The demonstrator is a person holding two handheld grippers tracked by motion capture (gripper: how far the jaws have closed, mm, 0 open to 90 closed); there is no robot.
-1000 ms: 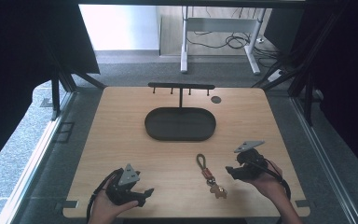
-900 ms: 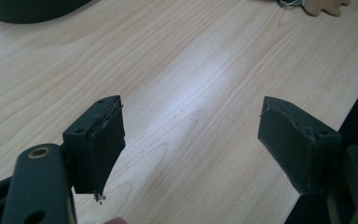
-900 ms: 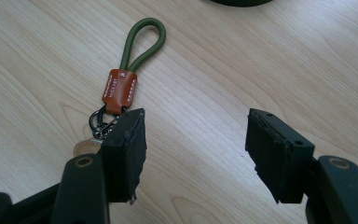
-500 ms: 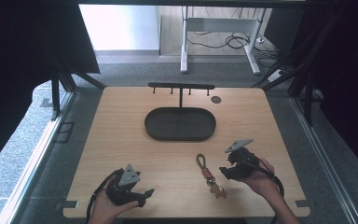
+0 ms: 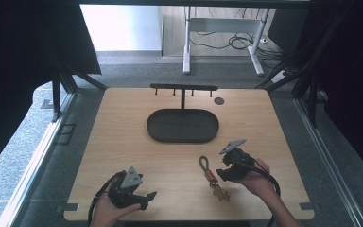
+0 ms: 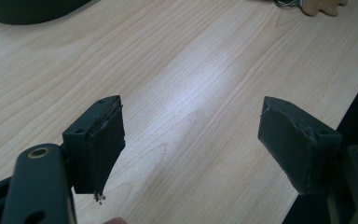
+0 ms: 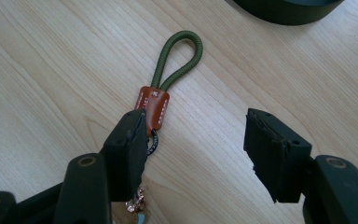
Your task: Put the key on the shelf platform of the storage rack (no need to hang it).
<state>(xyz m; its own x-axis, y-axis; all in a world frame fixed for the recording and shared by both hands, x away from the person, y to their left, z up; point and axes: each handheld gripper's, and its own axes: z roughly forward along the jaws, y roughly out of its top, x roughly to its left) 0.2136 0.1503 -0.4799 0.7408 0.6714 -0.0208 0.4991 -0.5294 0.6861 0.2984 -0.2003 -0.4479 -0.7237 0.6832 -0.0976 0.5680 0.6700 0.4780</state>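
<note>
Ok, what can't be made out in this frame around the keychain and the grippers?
- Right gripper view: the keychain lower end, its ring and charms, hidden behind a finger.
- High view: the right gripper jaw gap, too small.
- Left gripper view: the tray cut off by the top edge.

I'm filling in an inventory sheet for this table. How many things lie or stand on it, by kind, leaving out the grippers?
Keychain with green cord loop: 1
Dark oval tray: 1
Black hook rack: 1
Small dark round disc: 1
Total: 4
</note>
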